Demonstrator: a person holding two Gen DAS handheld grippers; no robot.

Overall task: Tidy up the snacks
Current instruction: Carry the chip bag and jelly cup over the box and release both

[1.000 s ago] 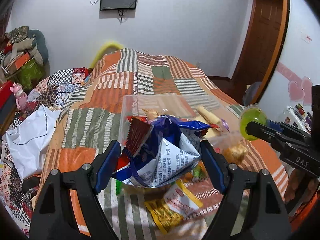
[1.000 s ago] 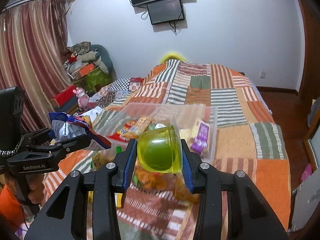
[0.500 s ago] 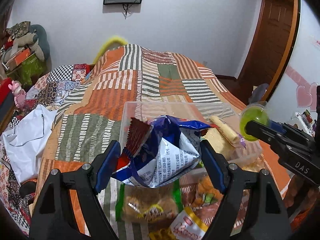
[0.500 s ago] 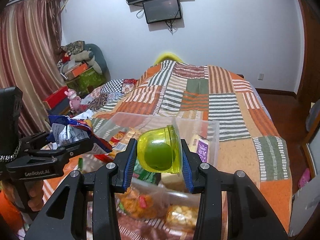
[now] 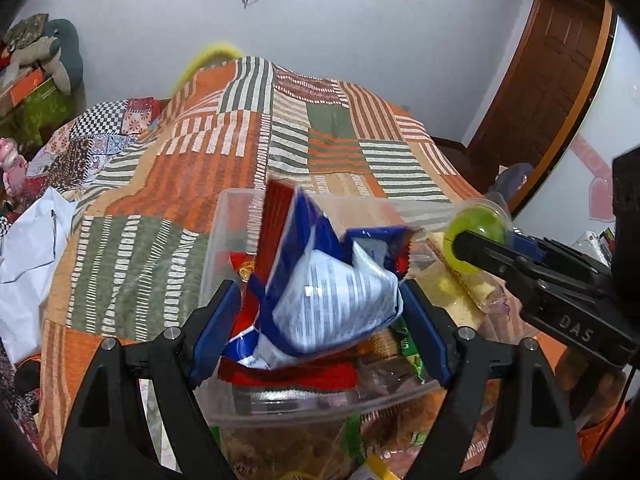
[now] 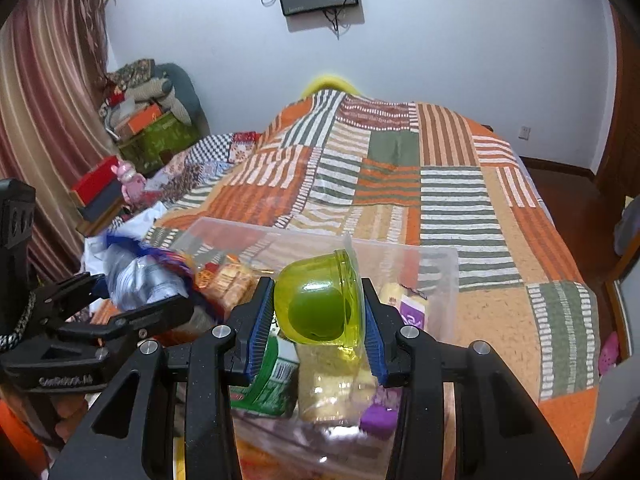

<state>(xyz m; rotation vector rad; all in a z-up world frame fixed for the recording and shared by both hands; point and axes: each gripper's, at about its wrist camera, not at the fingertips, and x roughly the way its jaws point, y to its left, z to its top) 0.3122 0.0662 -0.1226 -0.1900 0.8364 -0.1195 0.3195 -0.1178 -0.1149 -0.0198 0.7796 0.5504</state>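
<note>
My left gripper (image 5: pixel 320 312) is shut on a blue and white snack bag (image 5: pixel 328 300) and holds it over the clear plastic bin (image 5: pixel 224 224), which lies on the bed and holds several snacks. My right gripper (image 6: pixel 316 320) is shut on a green jelly cup (image 6: pixel 320 304) and holds it over the bin's near right part (image 6: pixel 440 276). The right gripper and the cup (image 5: pixel 478 232) also show in the left wrist view, and the left gripper with the bag (image 6: pixel 136 276) shows in the right wrist view.
A striped patchwork blanket (image 6: pixel 400 168) covers the bed. Loose snack packs (image 5: pixel 360 448) lie in front of the bin. White cloth (image 5: pixel 28 248) lies at the bed's left. Boxes and soft toys (image 6: pixel 148 112) are stacked by the curtain. A wooden door (image 5: pixel 552 60) stands at right.
Both grippers moved forward toward the bin and now hang over it with their loads. The snack bag has shifted in the left gripper and looks blurred.
</note>
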